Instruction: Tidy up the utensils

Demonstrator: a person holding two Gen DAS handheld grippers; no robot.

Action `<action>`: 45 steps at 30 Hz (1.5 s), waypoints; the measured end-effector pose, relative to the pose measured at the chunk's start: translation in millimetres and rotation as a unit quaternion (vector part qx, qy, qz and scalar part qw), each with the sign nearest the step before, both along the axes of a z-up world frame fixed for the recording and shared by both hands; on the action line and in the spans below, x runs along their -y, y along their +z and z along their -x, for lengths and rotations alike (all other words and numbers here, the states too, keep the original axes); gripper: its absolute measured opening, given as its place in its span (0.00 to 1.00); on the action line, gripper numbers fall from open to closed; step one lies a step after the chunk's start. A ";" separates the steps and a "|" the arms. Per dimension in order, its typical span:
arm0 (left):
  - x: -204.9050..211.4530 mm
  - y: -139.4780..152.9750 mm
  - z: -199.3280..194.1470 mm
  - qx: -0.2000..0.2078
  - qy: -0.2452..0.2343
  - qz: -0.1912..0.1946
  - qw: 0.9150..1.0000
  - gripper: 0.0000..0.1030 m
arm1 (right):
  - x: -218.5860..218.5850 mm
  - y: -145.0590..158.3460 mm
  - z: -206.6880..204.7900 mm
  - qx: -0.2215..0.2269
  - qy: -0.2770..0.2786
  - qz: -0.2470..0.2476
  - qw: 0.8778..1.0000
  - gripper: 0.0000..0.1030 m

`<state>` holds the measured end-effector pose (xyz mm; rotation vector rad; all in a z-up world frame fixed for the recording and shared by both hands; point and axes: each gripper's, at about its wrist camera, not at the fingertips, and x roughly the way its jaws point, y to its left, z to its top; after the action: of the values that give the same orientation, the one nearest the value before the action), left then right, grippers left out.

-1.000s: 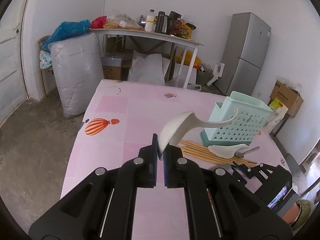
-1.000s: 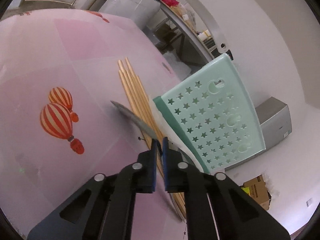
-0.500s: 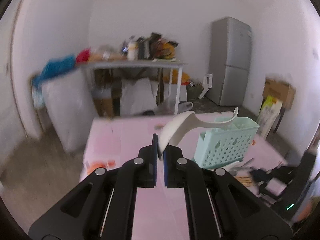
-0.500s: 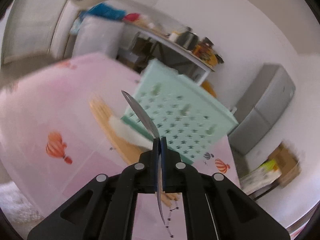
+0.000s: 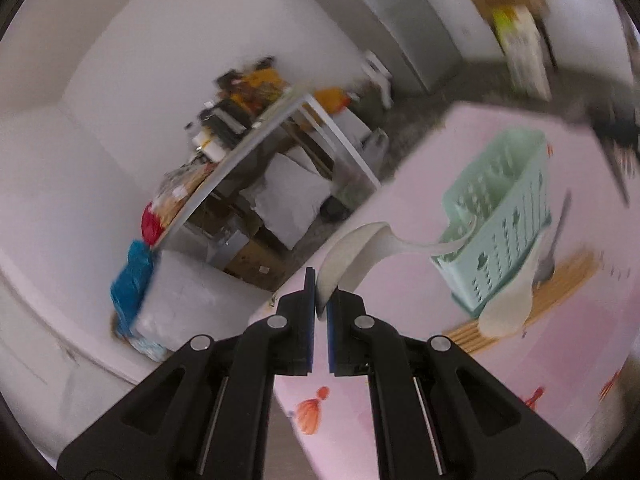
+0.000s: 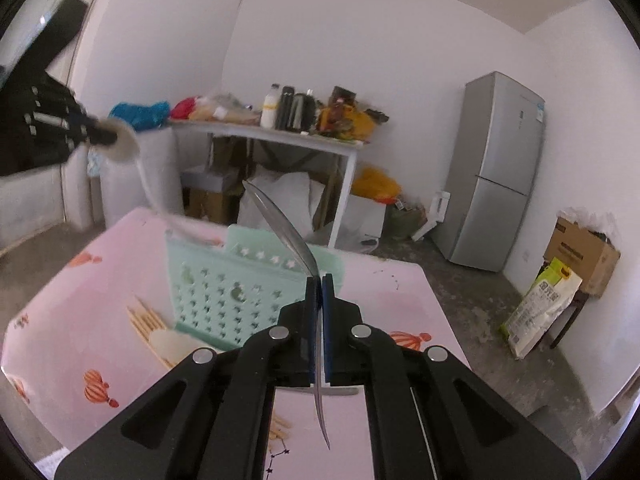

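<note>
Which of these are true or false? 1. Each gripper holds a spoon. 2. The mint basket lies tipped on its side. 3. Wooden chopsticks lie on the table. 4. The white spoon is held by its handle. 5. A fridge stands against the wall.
1. True: the left gripper pinches a white spoon, the right gripper a metal spoon.
2. False: the mint basket stands upright.
3. True: the chopsticks lie beside it.
4. False: by its bowl.
5. True: fridge.
</note>
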<state>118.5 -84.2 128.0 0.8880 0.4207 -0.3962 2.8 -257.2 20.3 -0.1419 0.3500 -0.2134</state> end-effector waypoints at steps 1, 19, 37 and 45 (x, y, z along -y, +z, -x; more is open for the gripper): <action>7.1 -2.3 -1.7 -0.003 -0.006 -0.022 1.000 0.03 | 4.3 4.3 2.7 0.006 0.000 -0.012 1.000 0.02; -27.7 3.7 -62.9 -0.204 0.021 0.348 0.915 0.42 | 116.6 52.3 -20.2 0.127 0.108 -0.284 0.944 0.02; -64.4 -117.0 1.5 -0.261 0.086 0.415 0.867 0.67 | 119.4 -52.0 -115.6 0.052 0.100 -0.335 0.936 0.07; -63.1 -143.7 5.0 -0.278 0.105 0.410 0.863 0.71 | 113.5 -50.2 -79.4 0.048 0.050 -0.286 0.956 0.28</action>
<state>113.5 -21.1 -15.7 -0.1290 0.7904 -0.5670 82.2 -370.7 -29.9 0.4205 0.2940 -0.0121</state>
